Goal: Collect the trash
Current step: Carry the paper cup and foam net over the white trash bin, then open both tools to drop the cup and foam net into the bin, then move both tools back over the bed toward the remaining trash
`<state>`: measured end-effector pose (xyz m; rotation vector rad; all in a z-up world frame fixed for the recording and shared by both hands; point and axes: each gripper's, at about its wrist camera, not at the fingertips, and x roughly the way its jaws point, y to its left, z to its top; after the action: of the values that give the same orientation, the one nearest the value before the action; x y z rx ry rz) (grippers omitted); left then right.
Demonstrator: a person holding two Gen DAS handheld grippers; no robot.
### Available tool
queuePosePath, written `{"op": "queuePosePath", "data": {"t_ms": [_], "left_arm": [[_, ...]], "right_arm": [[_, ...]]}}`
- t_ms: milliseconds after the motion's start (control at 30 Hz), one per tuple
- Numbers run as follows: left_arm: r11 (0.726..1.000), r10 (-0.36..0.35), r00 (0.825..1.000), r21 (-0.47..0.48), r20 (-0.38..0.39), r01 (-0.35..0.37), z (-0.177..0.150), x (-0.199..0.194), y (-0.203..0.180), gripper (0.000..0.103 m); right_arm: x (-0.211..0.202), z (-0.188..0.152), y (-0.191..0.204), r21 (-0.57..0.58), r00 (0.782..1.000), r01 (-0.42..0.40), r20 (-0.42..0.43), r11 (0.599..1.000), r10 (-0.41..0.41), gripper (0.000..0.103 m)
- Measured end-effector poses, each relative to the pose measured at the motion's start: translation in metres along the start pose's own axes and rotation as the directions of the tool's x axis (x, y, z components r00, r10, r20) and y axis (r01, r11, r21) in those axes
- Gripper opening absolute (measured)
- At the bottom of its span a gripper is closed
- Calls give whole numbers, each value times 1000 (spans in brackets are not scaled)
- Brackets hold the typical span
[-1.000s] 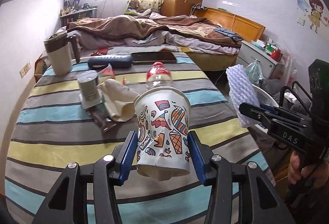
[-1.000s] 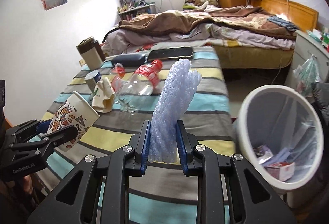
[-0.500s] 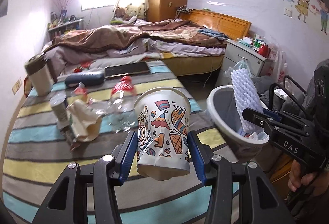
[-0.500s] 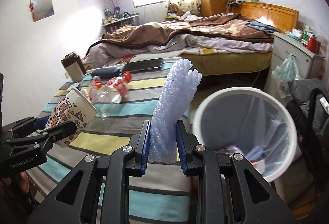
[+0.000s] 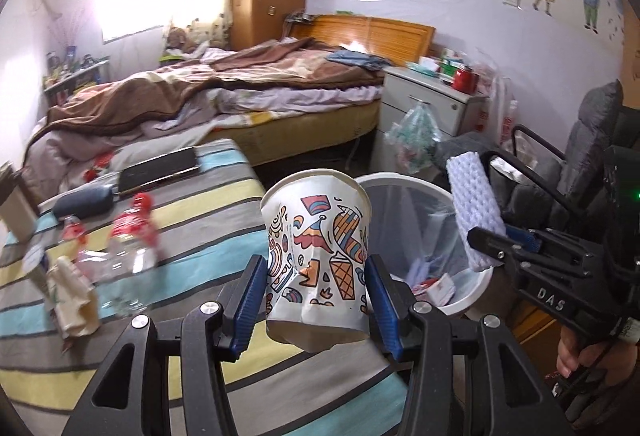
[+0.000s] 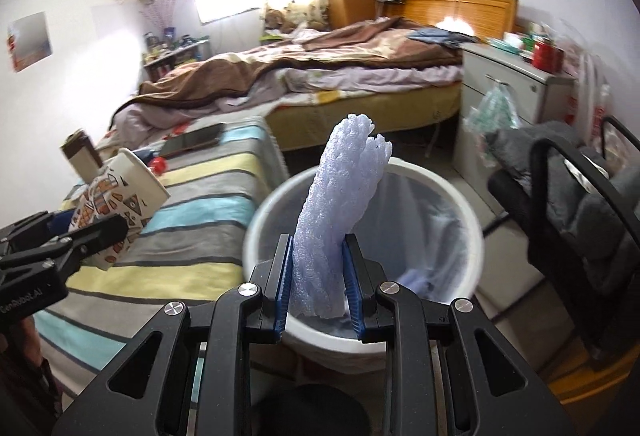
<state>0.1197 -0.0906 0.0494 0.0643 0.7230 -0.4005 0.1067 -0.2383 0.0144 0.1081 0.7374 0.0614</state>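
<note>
Both grippers have swung from the striped table (image 5: 192, 236) toward the white bin (image 6: 448, 196), which now sits much nearer than a second ago. Right gripper (image 6: 319, 278) stays clamped on the foam sheet (image 6: 340, 212), upright over the bin's near rim. Left gripper (image 5: 316, 300) still squeezes the dented paper cup (image 5: 316, 256) just beside the bin; the plastic bottle (image 5: 128, 248) remains on the table.

We see daylight blown out at the curtained window (image 5: 136, 16), glare on the headboard (image 6: 452, 22), fisheye bending with dark corners, and motion blur across the striped bench (image 5: 192, 196).
</note>
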Motion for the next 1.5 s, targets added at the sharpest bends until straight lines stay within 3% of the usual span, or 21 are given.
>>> {"op": "queuePosePath", "data": {"t_ms": [600, 933, 1067, 1200, 1300, 1500], "left_arm": [[995, -96, 987, 10, -127, 98, 7, 93, -46, 52], [992, -129, 983, -21, -129, 127, 13, 108, -46, 55], [992, -124, 981, -26, -147, 121, 13, 114, -47, 56], [992, -124, 983, -32, -132, 121, 13, 110, -45, 68], [989, -146, 981, -52, -125, 141, 13, 105, -41, 68], [993, -104, 988, -63, -113, 98, 11, 92, -30, 68]], "right_arm": [[24, -11, -43, 5, 992, 71, -105, 997, -70, 27], [31, -9, -51, -4, 989, 74, -124, 997, -74, 30], [30, -10, -50, -23, 987, 85, -133, 996, -87, 35], [28, -9, -47, -43, 988, 91, -125, 995, -96, 55], [27, -7, -47, -44, 988, 97, -113, 994, -102, 55], [20, -5, -42, -36, 992, 88, -93, 995, -91, 55]]}}
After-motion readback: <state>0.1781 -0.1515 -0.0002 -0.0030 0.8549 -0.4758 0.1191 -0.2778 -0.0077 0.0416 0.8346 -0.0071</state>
